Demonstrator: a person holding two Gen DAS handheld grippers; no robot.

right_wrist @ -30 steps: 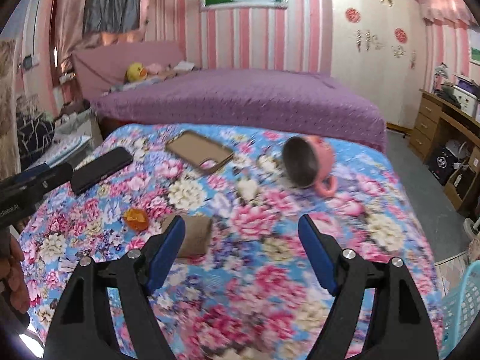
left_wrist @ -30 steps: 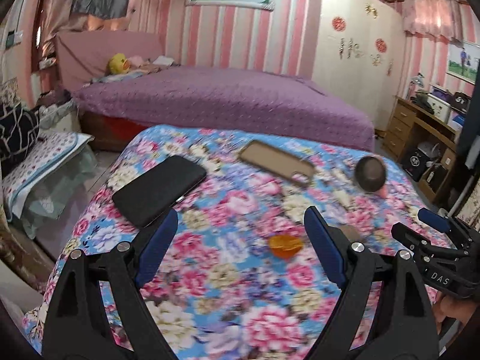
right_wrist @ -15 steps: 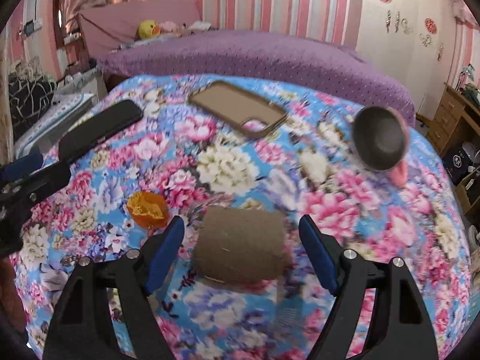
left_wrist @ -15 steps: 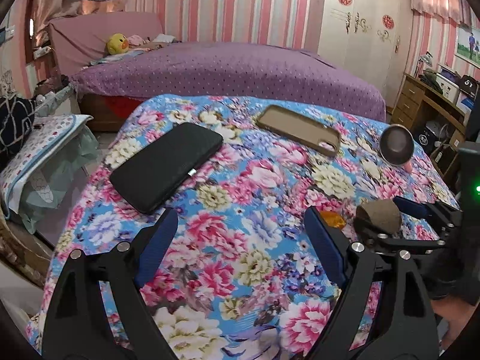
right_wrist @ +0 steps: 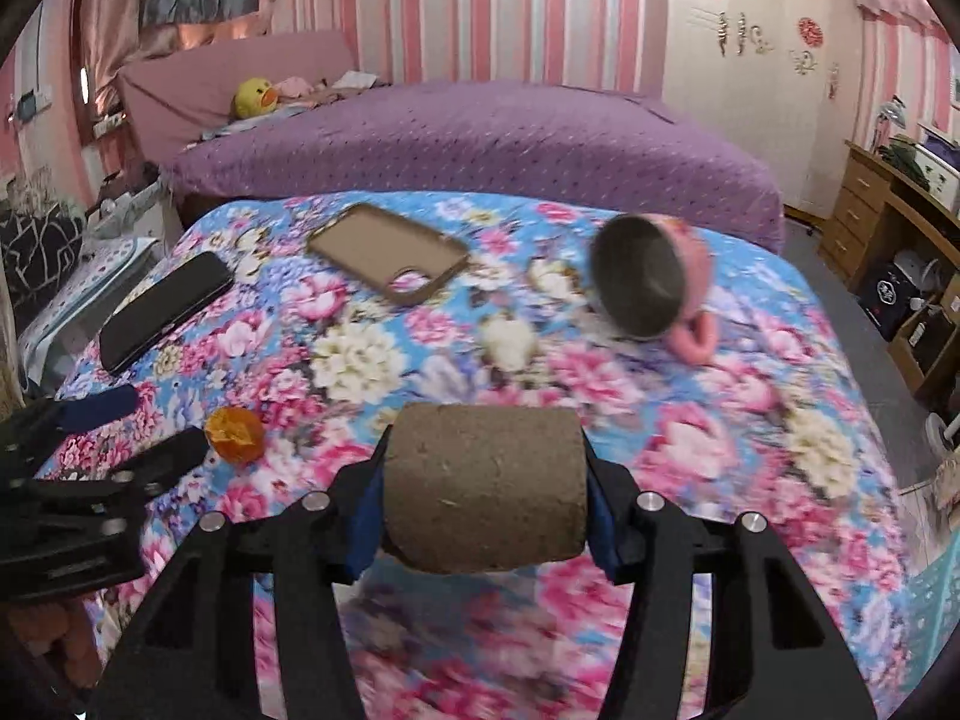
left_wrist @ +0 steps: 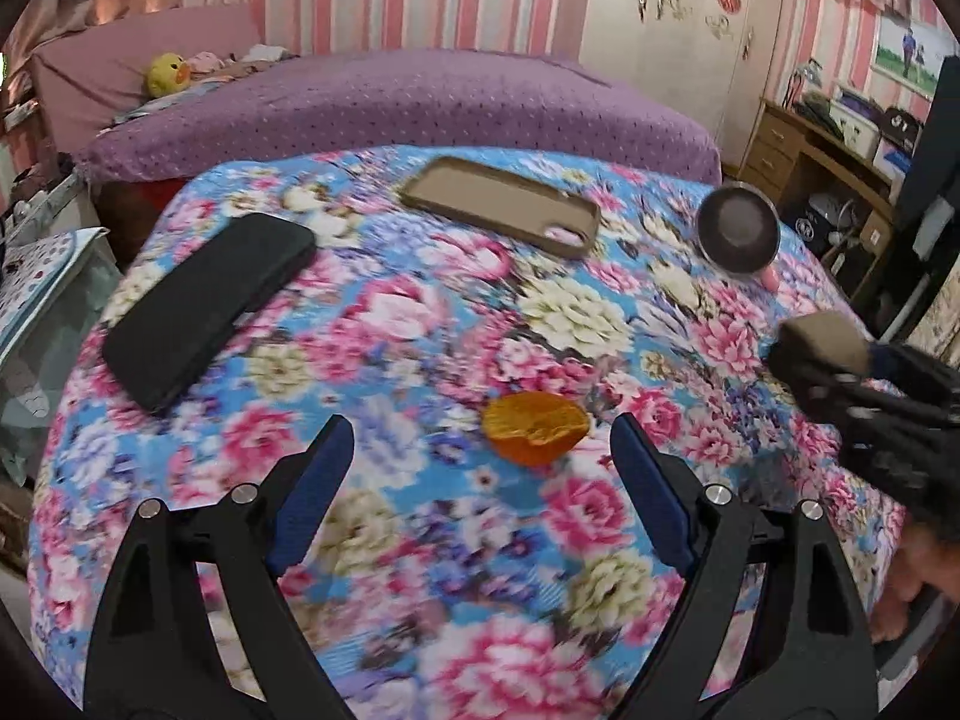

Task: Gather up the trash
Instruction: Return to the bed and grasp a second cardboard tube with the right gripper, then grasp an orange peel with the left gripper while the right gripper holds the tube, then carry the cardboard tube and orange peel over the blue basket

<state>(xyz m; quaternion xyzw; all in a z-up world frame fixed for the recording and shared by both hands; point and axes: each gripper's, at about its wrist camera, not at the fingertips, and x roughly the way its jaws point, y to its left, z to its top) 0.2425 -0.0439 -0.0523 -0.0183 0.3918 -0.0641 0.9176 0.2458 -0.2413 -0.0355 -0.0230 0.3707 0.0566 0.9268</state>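
A brown cardboard roll (right_wrist: 486,480) sits between the blue pads of my right gripper (right_wrist: 485,450). The jaws are closing, both pads press on the roll's ends, and it hangs clear of the floral table (right_wrist: 690,420). In the left wrist view the same roll (left_wrist: 825,333) shows at the right edge in the right gripper (left_wrist: 840,360). An orange peel (left_wrist: 534,426) lies on the cloth just ahead of my left gripper (left_wrist: 480,426), nearer its right finger. The left gripper stands open and holds nothing. It also shows beside the orange peel (right_wrist: 234,432) as the left gripper (right_wrist: 153,423).
A black phone (left_wrist: 204,300) lies at the table's left, a brown phone case (left_wrist: 498,204) at the back, and a pink mug (left_wrist: 738,234) on its side at the right. A purple bed (left_wrist: 390,102) stands behind, a wooden desk (left_wrist: 798,144) at the right, a teal basket (right_wrist: 936,594) by the floor.
My right gripper went forward around the brown roll, closed on it and lifted it off the cloth. The left gripper dropped lower and came up to the orange peel.
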